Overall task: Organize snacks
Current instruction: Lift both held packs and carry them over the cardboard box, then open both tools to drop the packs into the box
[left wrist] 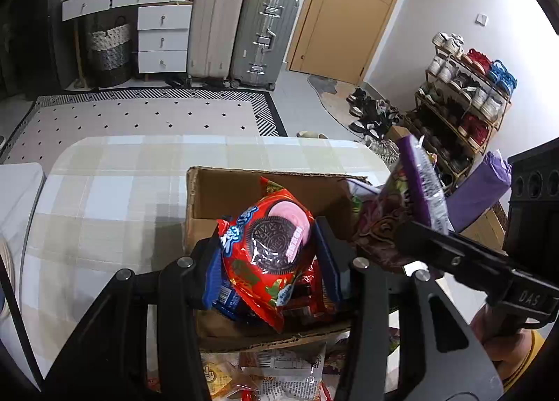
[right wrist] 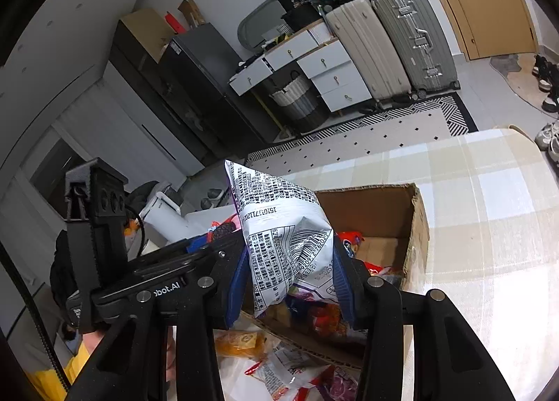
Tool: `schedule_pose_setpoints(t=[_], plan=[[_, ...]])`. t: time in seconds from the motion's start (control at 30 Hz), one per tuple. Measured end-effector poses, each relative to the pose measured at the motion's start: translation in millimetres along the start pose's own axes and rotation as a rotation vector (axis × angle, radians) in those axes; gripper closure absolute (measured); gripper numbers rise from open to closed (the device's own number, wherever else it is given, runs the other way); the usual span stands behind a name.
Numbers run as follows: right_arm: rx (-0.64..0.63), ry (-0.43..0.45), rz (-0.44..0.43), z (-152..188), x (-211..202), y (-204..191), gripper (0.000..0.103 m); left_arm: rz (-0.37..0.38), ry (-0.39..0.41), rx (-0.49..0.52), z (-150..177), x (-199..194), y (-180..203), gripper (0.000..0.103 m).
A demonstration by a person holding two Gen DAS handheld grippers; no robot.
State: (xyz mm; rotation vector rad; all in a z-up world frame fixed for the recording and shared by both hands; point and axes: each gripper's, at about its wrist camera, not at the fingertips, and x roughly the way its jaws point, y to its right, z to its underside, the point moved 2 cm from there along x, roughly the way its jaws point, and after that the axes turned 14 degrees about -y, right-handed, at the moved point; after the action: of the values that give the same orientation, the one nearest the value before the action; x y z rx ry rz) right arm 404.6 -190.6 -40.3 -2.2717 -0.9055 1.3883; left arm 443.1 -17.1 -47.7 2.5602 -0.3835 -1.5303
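red cookie pack (left wrist: 269,254) pinched by left claw (left wrist: 270,263) | purple-white bag (right wrist: 283,243) pinched by right claw (right wrist: 288,278)

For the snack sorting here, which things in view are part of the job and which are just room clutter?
Part of the job:
- red cookie pack in the left hand-held gripper
- white-and-purple snack bag in the right hand-held gripper
- cardboard box
- loose snack packets before the box

Just lying about:
- suitcases
- shoe rack
- woven basket
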Motion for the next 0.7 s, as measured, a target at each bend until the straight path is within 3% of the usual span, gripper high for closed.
schedule_pose_setpoints(t=[0.53,0.7], plan=[[-0.008,-0.038,0.077,1,12,1,0.058,0.012,-0.004,0.04,8,-1,5,0.06],[-0.052,-0.07,0.189,7,19,-4,0.057,0.016,0.002,0.021,14,-9,-3,0.059]])
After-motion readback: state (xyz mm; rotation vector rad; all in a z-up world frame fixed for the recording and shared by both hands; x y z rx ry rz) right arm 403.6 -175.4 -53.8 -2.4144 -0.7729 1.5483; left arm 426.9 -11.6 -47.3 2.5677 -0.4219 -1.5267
